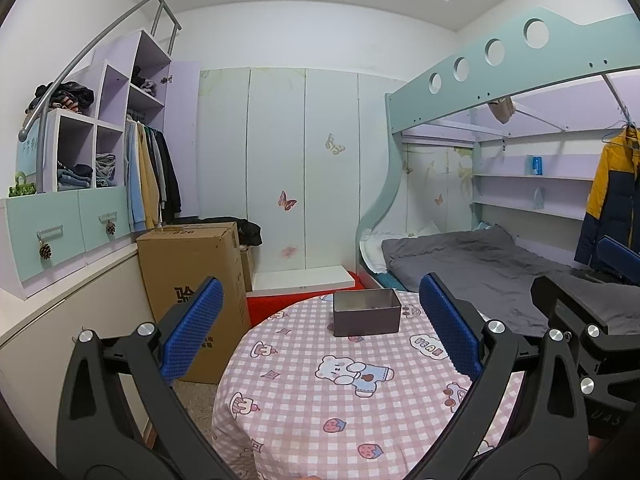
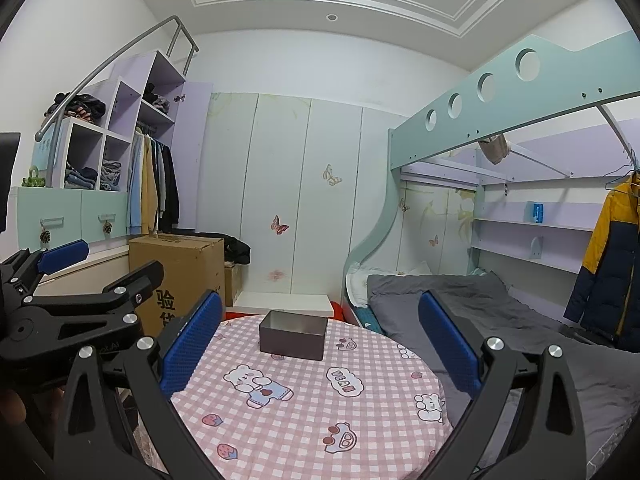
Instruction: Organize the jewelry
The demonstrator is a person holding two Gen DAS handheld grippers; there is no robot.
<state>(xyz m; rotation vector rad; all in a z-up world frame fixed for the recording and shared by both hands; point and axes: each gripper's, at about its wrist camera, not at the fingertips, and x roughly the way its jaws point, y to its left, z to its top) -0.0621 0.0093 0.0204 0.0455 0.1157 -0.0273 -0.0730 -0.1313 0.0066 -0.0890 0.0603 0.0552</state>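
Both claws hang spread wide and empty above the round bench (image 1: 304, 412) with its pink checked cloth. Left claw (image 1: 320, 332) sits nearer the cardboard box (image 1: 192, 280); right claw (image 2: 320, 340) sits nearer the grey bed (image 2: 500, 312). Between them, toward the bench's far edge, stands an open grey metal tin (image 1: 367, 312); no jewelry shows inside.

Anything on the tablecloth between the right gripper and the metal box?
Nothing: only bare printed tablecloth between the right gripper and box, per the right wrist view.
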